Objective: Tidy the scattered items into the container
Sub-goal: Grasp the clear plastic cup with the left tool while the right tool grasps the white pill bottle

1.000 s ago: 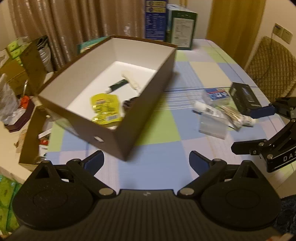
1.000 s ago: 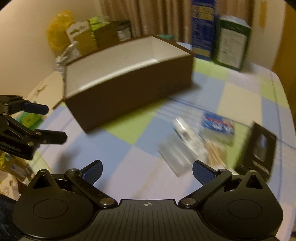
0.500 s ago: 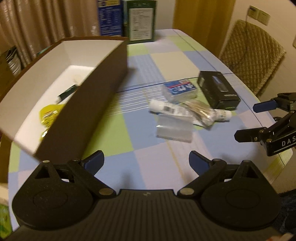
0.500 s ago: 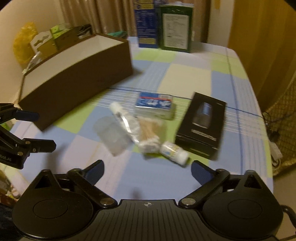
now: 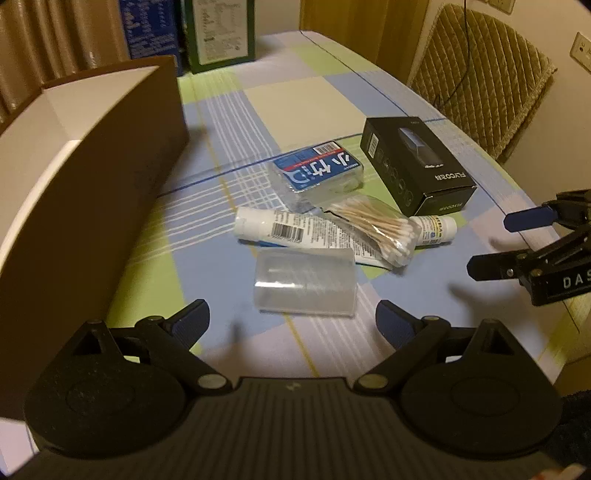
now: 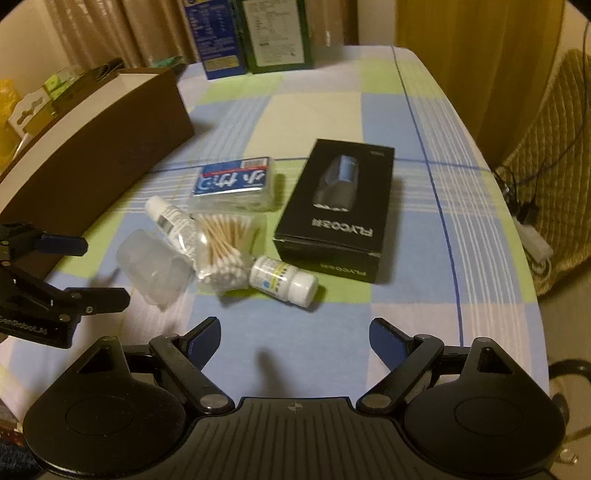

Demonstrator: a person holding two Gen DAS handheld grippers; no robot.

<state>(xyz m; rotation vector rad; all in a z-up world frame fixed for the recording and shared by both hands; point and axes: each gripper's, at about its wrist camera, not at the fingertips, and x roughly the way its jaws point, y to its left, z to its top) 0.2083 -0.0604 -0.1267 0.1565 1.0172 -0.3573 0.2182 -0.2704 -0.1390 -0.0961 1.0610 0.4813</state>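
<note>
A brown box with a white inside (image 5: 85,177) (image 6: 92,147) stands at the left of the table. Scattered beside it lie a clear plastic case (image 5: 304,282) (image 6: 153,267), a white tube (image 5: 288,230) (image 6: 170,219), a bag of cotton swabs (image 5: 376,225) (image 6: 227,247), a small white bottle (image 5: 434,229) (image 6: 282,280), a blue-labelled pack (image 5: 317,173) (image 6: 234,182) and a black box (image 5: 417,164) (image 6: 336,210). My left gripper (image 5: 291,321) (image 6: 96,269) is open just short of the clear case. My right gripper (image 6: 293,339) (image 5: 506,243) is open in front of the small bottle.
A blue carton (image 6: 214,40) and a green carton (image 6: 275,33) stand at the table's far edge. A woven chair (image 5: 480,70) is at the right. Boxes and bags (image 6: 33,99) sit beyond the brown box at the left.
Both grippers have swung right, away from the brown box, and closer to the scattered items. Both stayed open and empty.
</note>
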